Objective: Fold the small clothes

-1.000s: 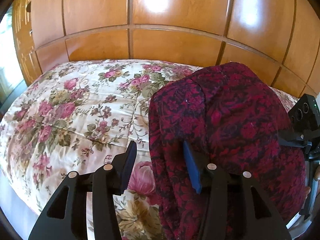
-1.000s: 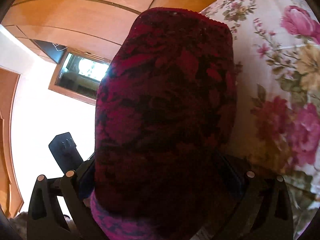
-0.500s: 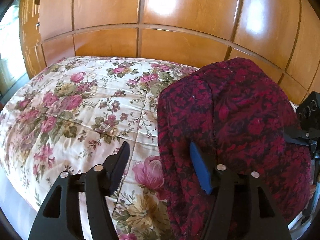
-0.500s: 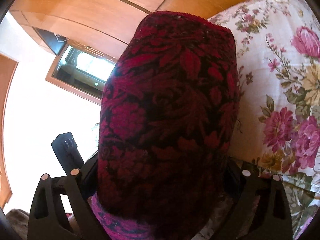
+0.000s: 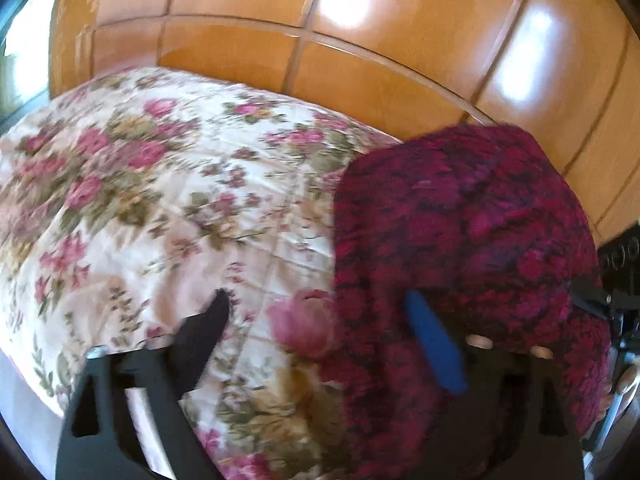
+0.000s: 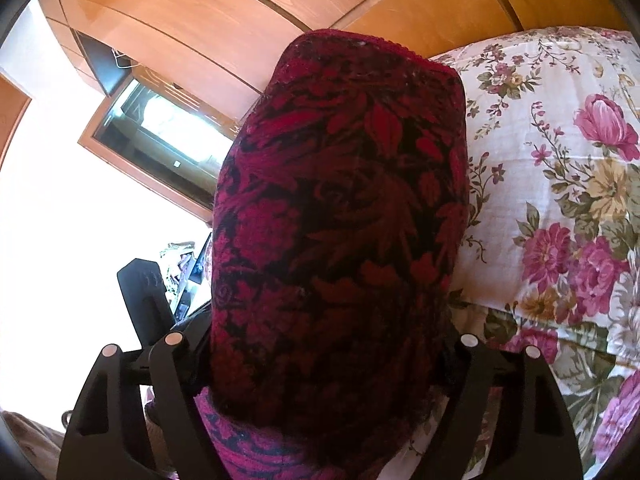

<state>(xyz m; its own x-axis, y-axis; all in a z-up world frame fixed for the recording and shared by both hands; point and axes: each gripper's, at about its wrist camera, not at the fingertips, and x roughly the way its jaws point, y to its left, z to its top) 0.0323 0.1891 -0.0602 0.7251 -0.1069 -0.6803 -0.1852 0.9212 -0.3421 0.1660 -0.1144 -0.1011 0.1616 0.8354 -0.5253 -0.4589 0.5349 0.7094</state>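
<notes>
A dark red garment with a black leaf pattern (image 5: 460,220) lies bunched on the floral bedspread (image 5: 160,200). My left gripper (image 5: 320,332) stands beside its left edge with jaws opening wide. Only bedspread shows between them, and the cloth lies against the blue pad (image 5: 432,344). In the right wrist view the same garment (image 6: 340,220) fills the middle and covers both fingertips of my right gripper (image 6: 324,340). Its jaws are closing with the cloth between them. Whether the pads press on it is hidden.
Glossy wooden panels (image 5: 320,20) rise behind the bed. The right gripper's black body (image 5: 616,280) shows at the garment's right side. A wood-framed window (image 6: 160,132) and bright wall lie left of the garment. The floral bedspread (image 6: 540,160) stretches away on the right.
The left jaws have spread much wider and the left gripper has shifted along the bed. The right jaws have narrowed around the garment as that gripper rose a little.
</notes>
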